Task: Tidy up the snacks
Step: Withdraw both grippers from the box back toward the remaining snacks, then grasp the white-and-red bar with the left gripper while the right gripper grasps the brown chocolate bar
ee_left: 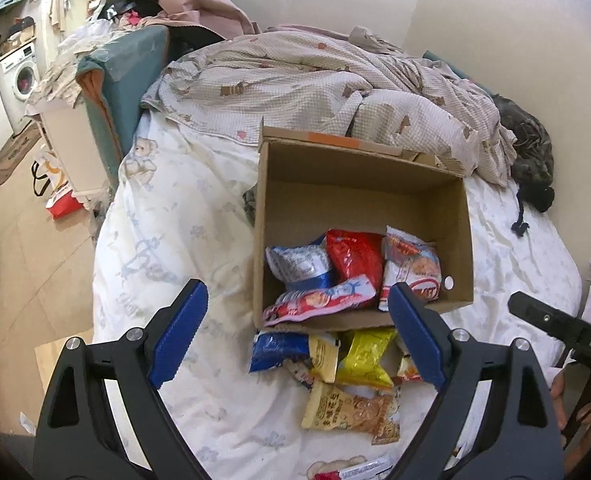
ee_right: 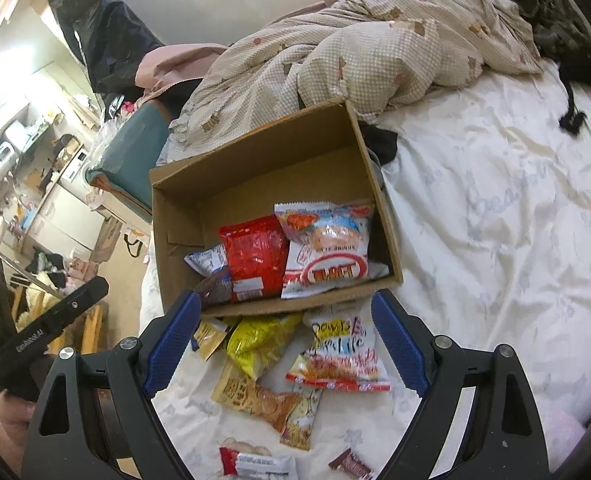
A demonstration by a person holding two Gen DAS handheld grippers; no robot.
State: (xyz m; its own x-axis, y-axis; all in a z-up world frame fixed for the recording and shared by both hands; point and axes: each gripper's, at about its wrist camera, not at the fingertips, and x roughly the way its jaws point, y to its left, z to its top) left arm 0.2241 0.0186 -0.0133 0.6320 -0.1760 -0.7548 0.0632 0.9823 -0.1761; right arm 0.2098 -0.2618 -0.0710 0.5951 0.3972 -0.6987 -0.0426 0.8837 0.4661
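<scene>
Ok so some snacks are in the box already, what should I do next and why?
Probably lower the right tool onto the yellow packet just below it and close. Both tools are open and empty, several packets still lie on the bed sheet in front of the cardboard box, and the box has room at the back.

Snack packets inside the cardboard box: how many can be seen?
4, maybe more hidden beneath. Blue-white packet at the box's left side, red packet in the middle, white-and-red packet on the right, pink-and-red packet lying across the front.
</scene>
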